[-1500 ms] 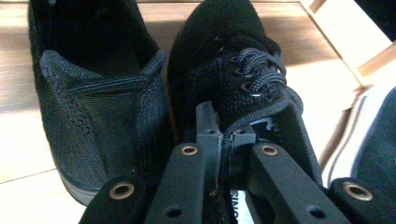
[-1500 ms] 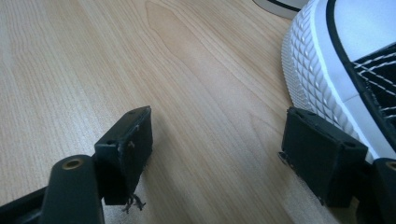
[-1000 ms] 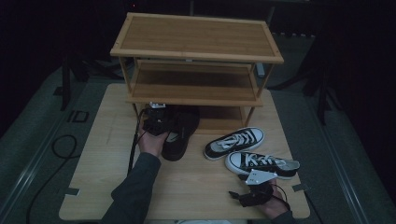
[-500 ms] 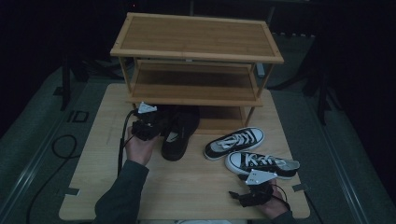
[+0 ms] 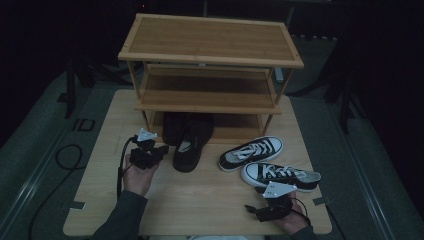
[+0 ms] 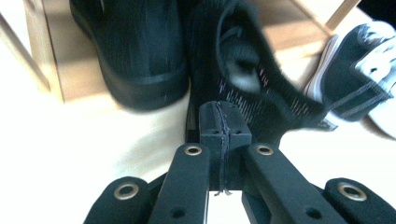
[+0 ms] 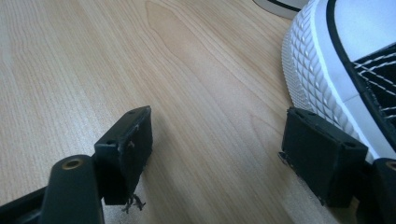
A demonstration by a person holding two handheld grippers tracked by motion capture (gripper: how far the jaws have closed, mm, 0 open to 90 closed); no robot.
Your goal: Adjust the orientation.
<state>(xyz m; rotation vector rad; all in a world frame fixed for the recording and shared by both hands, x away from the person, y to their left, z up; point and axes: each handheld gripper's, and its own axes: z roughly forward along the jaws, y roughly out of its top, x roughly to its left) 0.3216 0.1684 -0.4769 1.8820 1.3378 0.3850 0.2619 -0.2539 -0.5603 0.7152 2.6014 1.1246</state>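
While left gripper [image 6: 223, 126] fingers press together beside black shoe [image 5: 190, 145], its toe hidden under shelf [image 5: 210, 102], right gripper [image 7: 233, 154] fingers apart.

The left gripper [image 5: 148, 151] is held forward in the left hand [image 5: 137, 175], its fingers [image 6: 212, 123] pressed together. The right gripper [image 5: 267, 209] sits low, pointing leftward, fingers [image 7: 128, 149] spread wide apart.

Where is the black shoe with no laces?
In the high view, the black shoe lies mid-table, toe under the wooden rack, beside the left gripper.
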